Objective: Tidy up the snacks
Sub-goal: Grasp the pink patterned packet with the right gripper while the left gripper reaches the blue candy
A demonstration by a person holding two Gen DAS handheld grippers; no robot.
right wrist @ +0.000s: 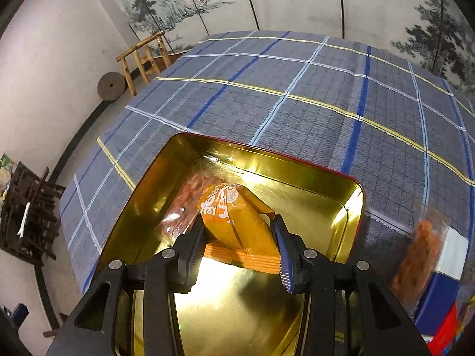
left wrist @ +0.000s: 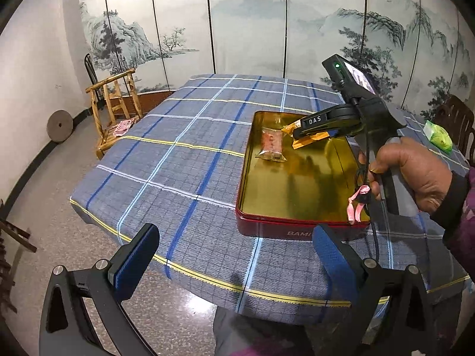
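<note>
A red tin with a gold inside (left wrist: pixel 297 204) (right wrist: pixel 311 184) lies open on the checked tablecloth. A clear packet of red snack (left wrist: pixel 270 144) (right wrist: pixel 184 204) lies in its far left corner. My right gripper (right wrist: pixel 237 237) (left wrist: pixel 311 132) is shut on an orange snack packet (right wrist: pixel 234 219) (left wrist: pixel 308 139) and holds it low inside the tin, beside the clear packet. My left gripper (left wrist: pixel 234 255) is open and empty, over the table's near edge in front of the tin.
Several more snack packets (right wrist: pixel 421 252) lie right of the tin. A green packet (left wrist: pixel 439 135) sits at the table's right edge. A wooden chair (left wrist: pixel 115 109) stands beyond the table's left side, a dark rack (right wrist: pixel 26 216) on the floor.
</note>
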